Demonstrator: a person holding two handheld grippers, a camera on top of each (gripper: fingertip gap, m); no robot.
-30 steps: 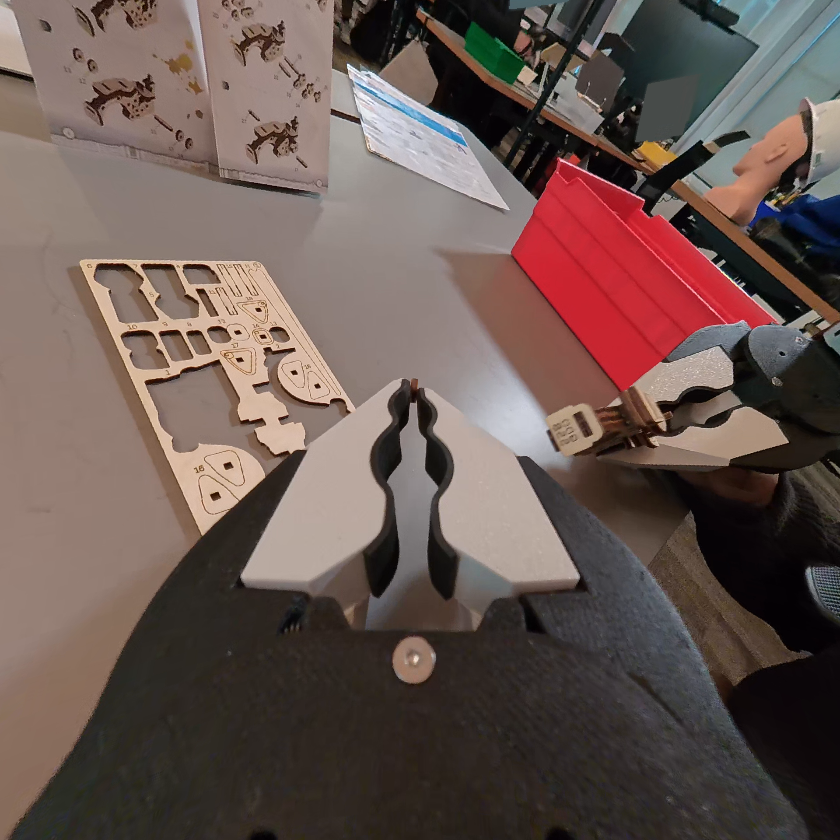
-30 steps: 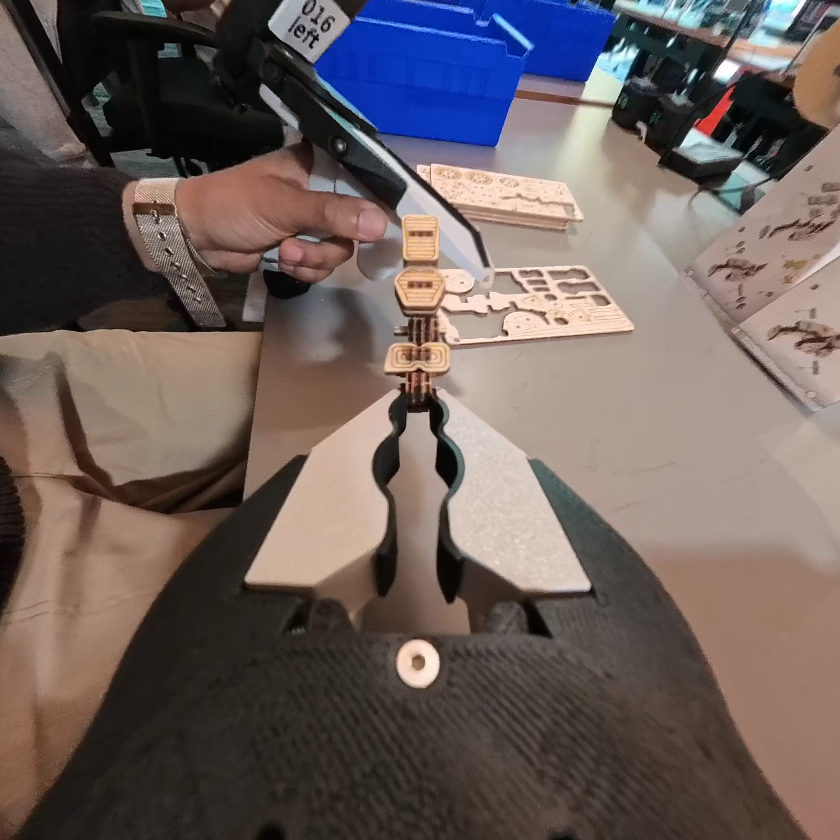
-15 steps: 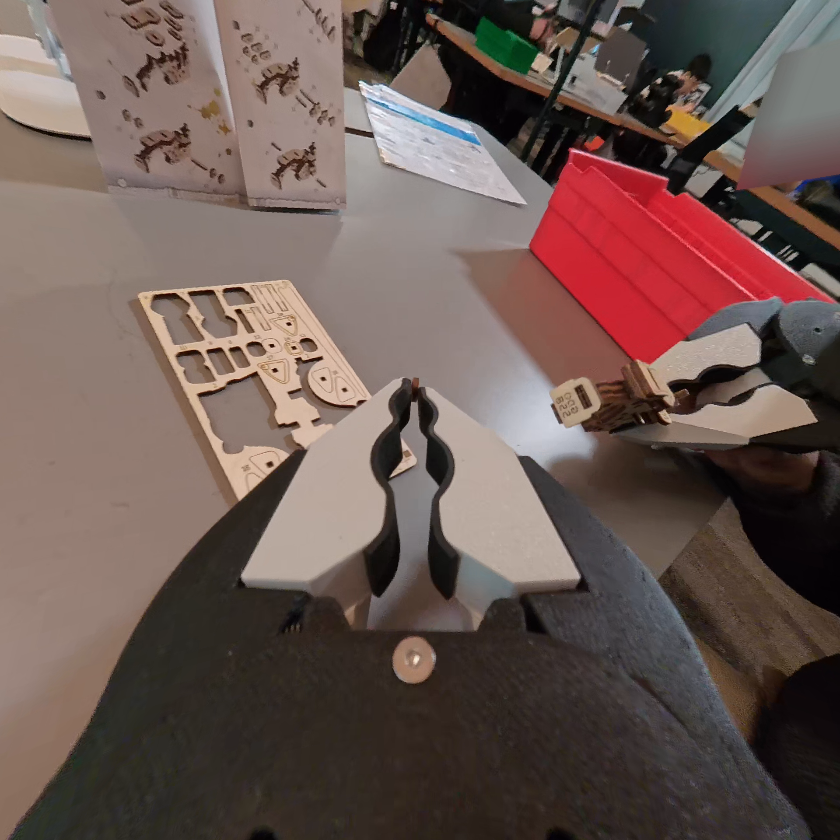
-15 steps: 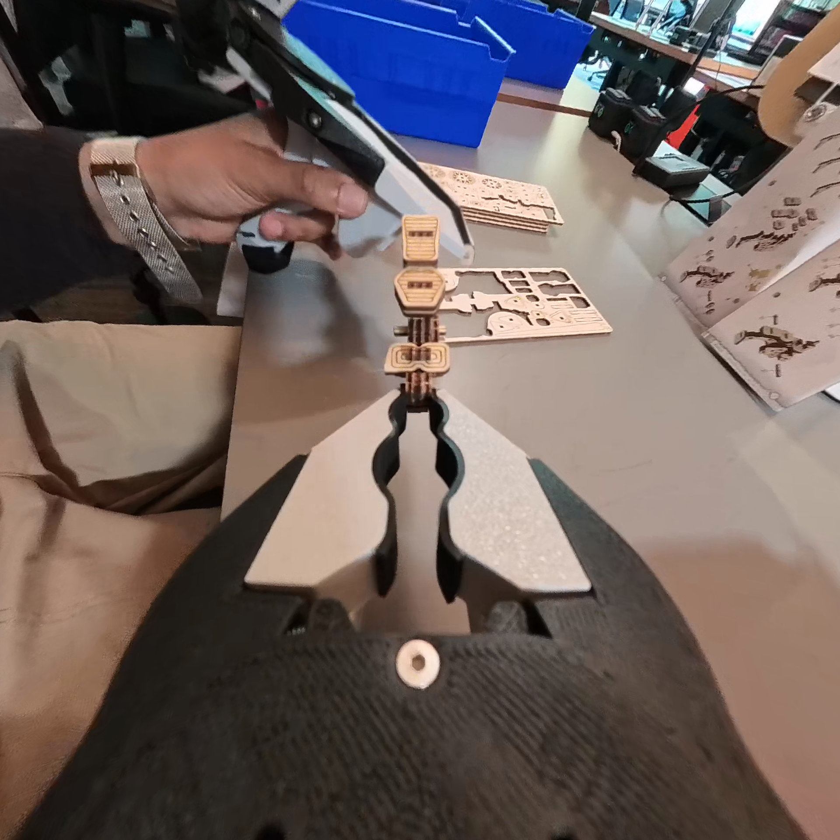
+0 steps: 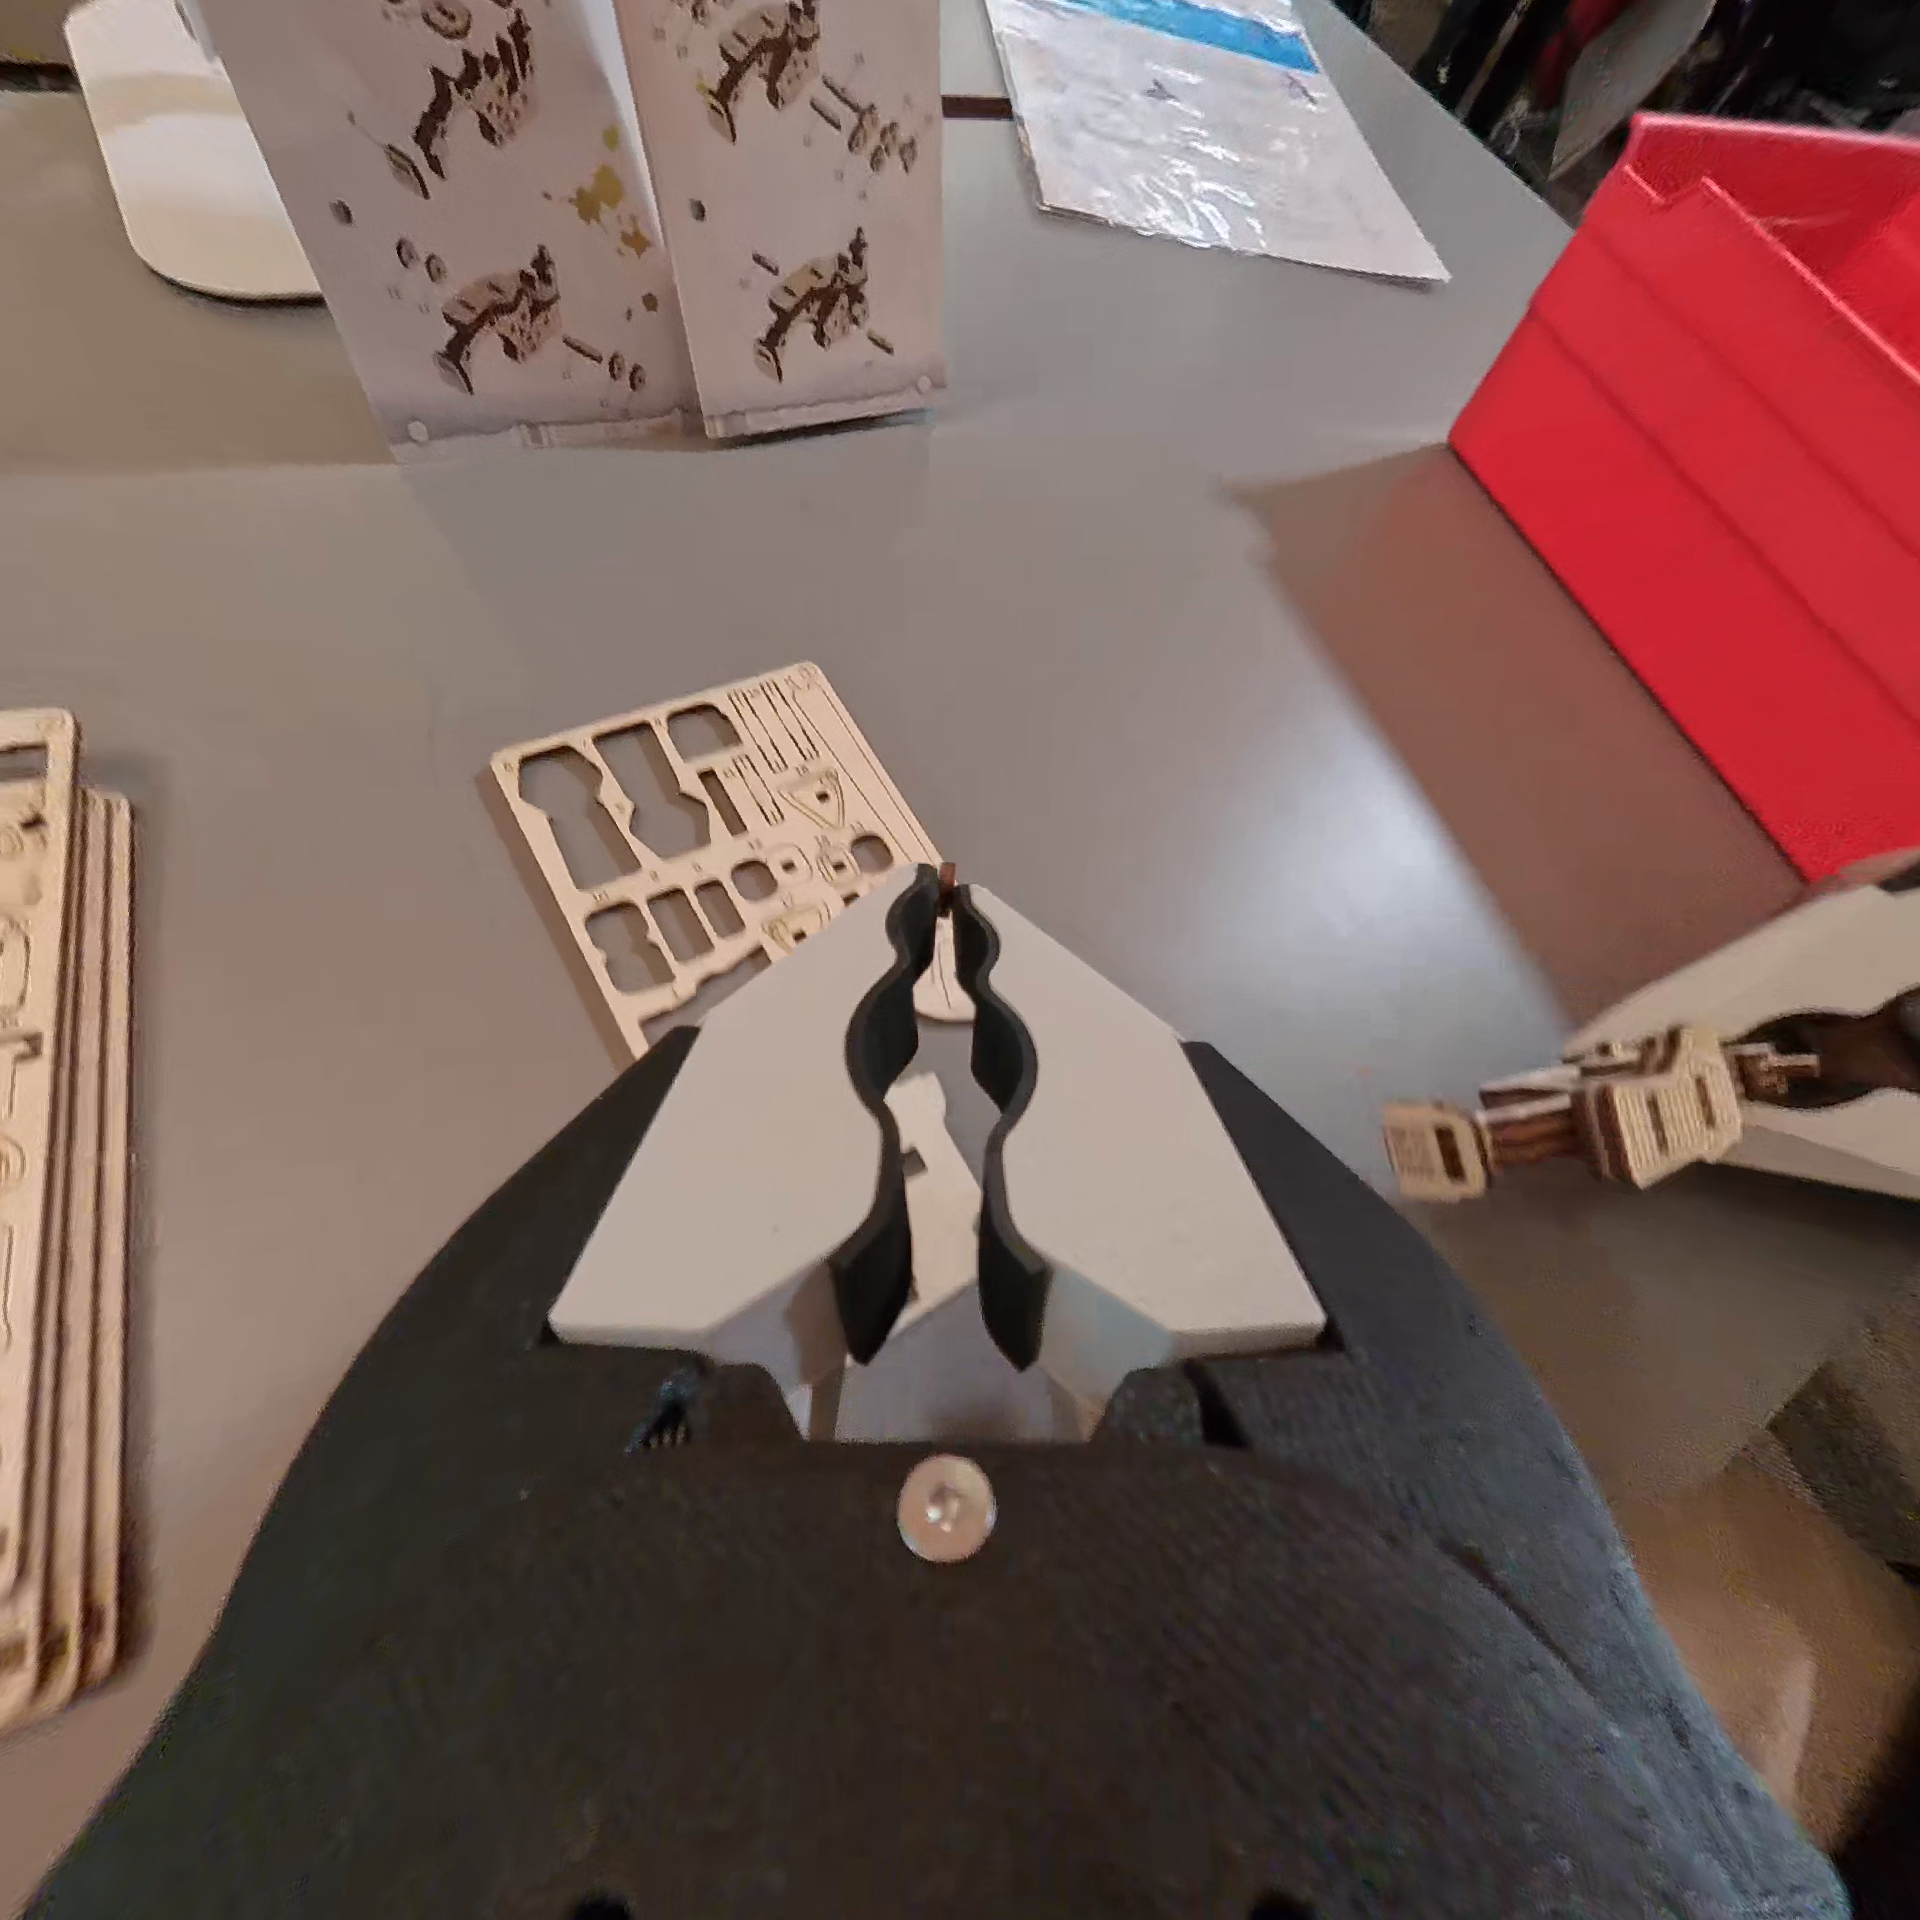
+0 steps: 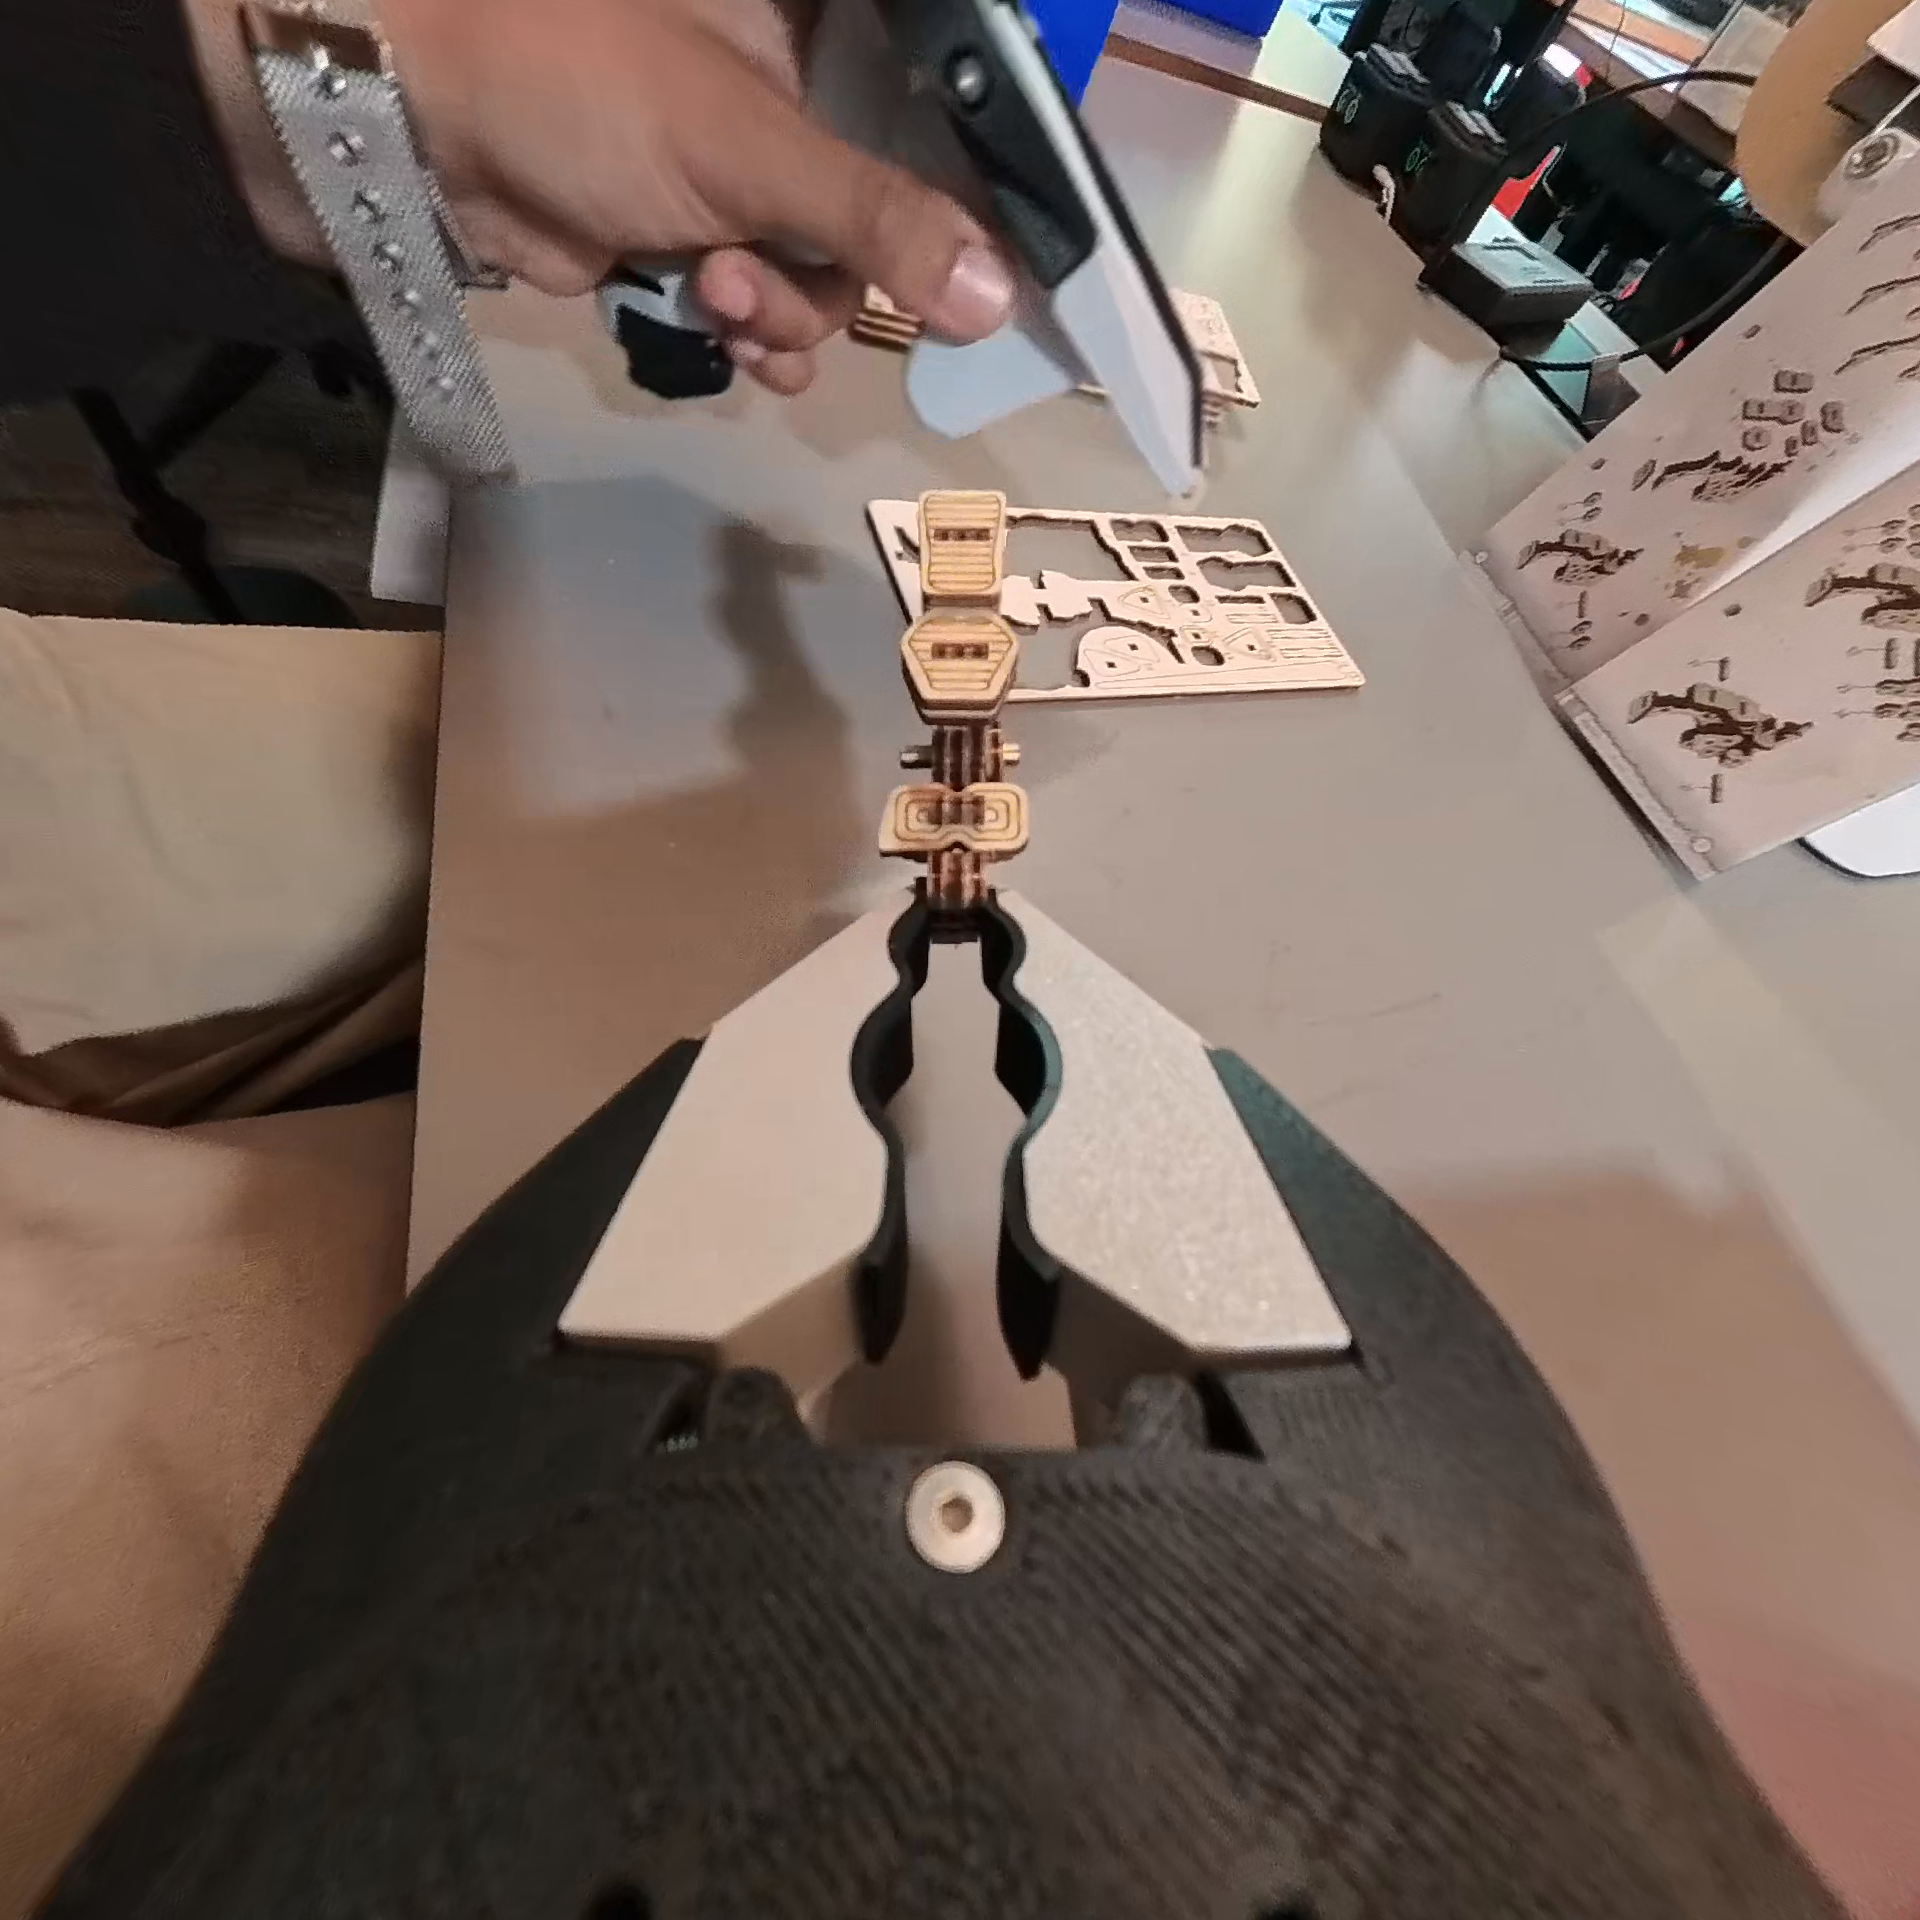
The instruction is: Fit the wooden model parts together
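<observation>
Centrally, a pale, half-built wooden model assembly [image 6: 958, 686] of stacked engraved plates stuck straight out from the right gripper [image 6: 953, 914], whose jaws were clamped on its base. It hung in the air above the grey table [image 6: 1299, 1039], near the table's front edge, with bare tabletop to its right. Beyond it lay a flat laser-cut wooden parts sheet [image 5: 717, 842] with many empty cut-outs. The left gripper [image 5: 948, 894] hovered over that sheet, tilted down, its jaws pinched together on a tiny dark wooden sliver [image 5: 948, 878]. A person's left hand [image 6: 665, 166], wrist wrapped in a mesh watch strap, gripped its handle from above. Further left sat a stack of uncut wooden sheets [image 5: 52, 1195]. Upright printed instruction pages [image 5: 582, 208] bounded the far side, and a red plastic bin [image 5: 1714, 468] the right.
</observation>
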